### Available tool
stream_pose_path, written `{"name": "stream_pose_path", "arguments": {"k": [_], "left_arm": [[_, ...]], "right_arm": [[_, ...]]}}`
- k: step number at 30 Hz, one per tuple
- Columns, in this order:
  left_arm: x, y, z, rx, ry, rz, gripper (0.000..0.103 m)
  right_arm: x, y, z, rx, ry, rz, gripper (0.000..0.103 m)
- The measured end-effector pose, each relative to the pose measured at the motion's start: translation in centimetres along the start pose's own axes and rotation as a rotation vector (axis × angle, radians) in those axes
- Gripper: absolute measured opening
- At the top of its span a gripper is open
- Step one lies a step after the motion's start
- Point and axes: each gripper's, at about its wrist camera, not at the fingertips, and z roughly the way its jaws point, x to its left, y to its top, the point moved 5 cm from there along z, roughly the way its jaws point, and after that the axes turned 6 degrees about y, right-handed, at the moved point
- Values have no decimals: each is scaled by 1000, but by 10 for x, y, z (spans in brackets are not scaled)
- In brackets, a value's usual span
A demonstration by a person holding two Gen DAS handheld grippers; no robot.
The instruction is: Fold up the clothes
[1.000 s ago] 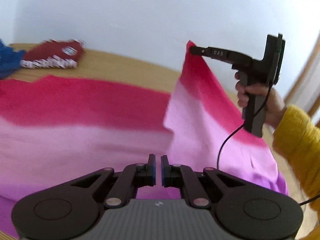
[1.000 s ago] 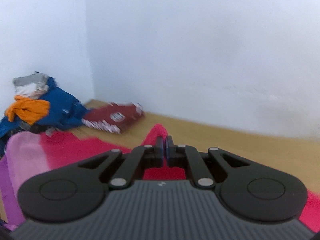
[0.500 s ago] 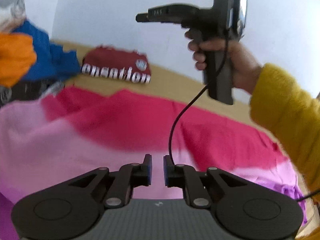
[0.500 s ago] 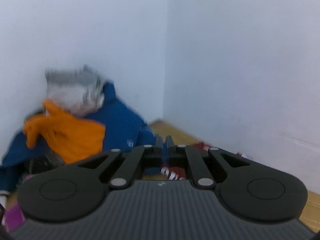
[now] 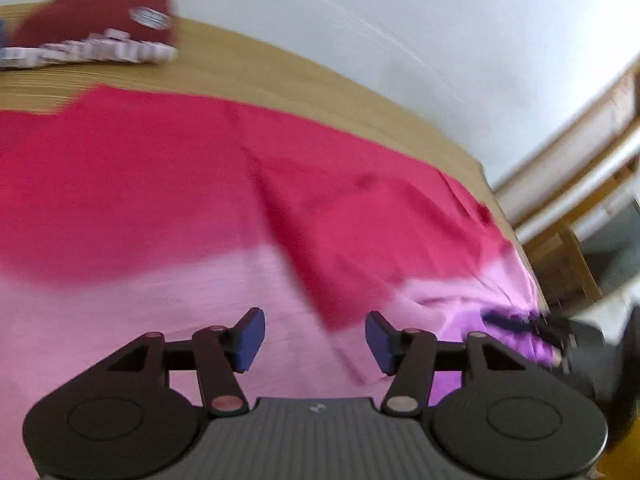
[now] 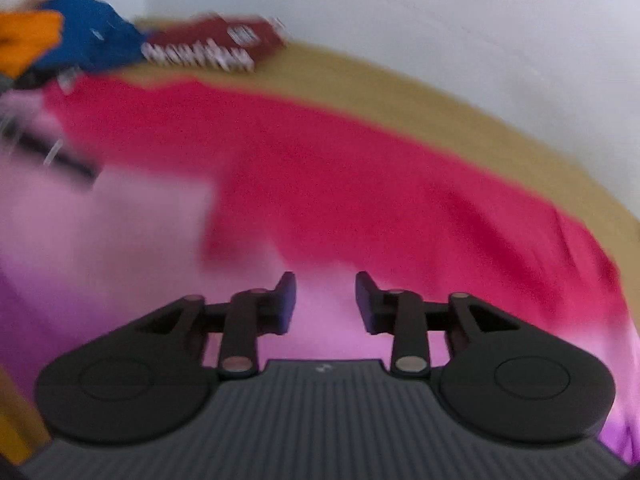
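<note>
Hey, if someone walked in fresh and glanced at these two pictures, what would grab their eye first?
The big garment fading from red to pink to purple, spread across most of the wooden table. Next, the left gripper and right gripper, each low in its own view with jaws open above the pink part, nothing between them. At the far end lies a folded dark red shirt with white lettering, beside a blue and orange clothes pile.

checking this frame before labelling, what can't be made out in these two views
- Left wrist view: white lettering on the maroon folded shirt is motion-blurred and unreadable.
- Left wrist view: the right tool is a dark smear at the right edge.
- Right wrist view: the clothes pile is blurred and cut off by the frame's left edge.
- Both views: the near hem of the pink garment is hidden behind the tool bodies.
</note>
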Motion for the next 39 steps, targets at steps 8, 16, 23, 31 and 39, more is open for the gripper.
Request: {"name": "stream_pose_path", "arguments": {"k": [8,16,23,31,39], "left_arm": [[-43,9,67,112,42,-3,60],[-70,22,93,116,152,7,60],[-54,30,85,55,304,-75,61],[-41,37,94,20,527,-136,62],[-66,45,123,52,450,-68,67]], "right_arm": [[26,-75,-18,9,20,43,56],[26,-90,-6,-18,100,-105,56],[7,-89,-9,-51,170,-94,56],[7,-95,-11,-77,205,-77,56],[8,-101,-5,-95,220,-22,56]]}}
